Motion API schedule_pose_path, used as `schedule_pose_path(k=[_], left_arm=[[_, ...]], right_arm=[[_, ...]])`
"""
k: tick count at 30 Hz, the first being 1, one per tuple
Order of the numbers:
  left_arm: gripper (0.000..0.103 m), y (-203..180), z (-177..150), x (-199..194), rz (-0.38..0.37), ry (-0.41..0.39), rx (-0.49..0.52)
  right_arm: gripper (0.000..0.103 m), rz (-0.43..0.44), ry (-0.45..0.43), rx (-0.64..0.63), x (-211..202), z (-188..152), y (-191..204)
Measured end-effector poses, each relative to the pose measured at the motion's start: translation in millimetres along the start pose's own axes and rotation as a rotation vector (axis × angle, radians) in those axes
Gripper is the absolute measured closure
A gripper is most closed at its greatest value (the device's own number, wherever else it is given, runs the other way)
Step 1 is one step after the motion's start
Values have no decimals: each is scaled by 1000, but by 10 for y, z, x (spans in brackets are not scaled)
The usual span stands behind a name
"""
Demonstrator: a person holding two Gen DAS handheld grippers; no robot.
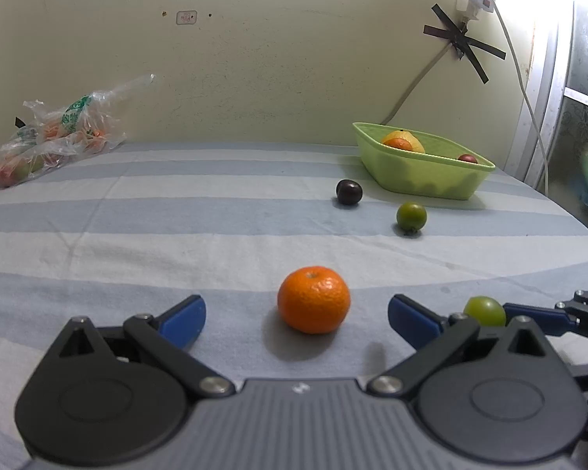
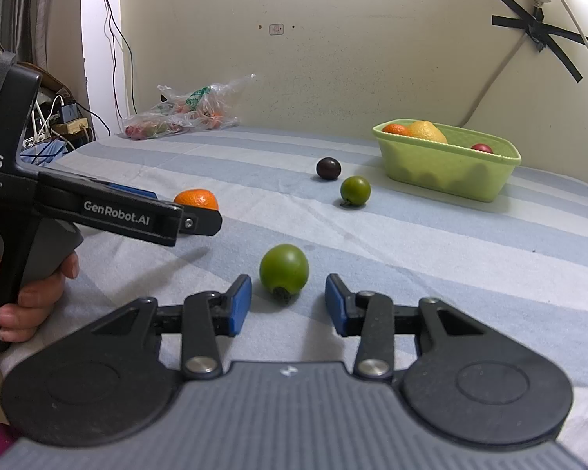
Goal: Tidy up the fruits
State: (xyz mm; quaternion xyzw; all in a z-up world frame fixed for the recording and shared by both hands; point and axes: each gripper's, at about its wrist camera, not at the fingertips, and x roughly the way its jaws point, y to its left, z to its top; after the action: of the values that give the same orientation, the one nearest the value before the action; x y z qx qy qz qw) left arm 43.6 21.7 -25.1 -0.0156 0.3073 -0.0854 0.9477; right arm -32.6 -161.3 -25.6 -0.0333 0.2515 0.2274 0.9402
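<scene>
An orange tangerine lies on the striped cloth between the tips of my open left gripper, and the blue pads stand well clear of it. A green round fruit sits just ahead of my right gripper. That gripper is open, with a small gap between each pad and the fruit. The left wrist view shows the same green fruit beside one of the right gripper's fingers. A light green basket at the back right holds an orange, a yellow fruit and a red one.
A dark plum and a second green fruit lie loose in front of the basket. A plastic bag of fruit rests by the wall at the back left. A hand holds the left gripper's handle. Cables hang down the wall.
</scene>
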Motion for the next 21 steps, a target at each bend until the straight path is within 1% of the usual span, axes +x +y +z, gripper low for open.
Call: schedule_pose_path(k=[11, 21], left_arm=[[1, 7, -12, -12, -15, -6, -16], [1, 2, -10, 7, 1, 2, -33]], right_arm=[[58, 2, 0, 1, -1, 0, -3], [58, 1, 0, 0, -1, 5, -12]])
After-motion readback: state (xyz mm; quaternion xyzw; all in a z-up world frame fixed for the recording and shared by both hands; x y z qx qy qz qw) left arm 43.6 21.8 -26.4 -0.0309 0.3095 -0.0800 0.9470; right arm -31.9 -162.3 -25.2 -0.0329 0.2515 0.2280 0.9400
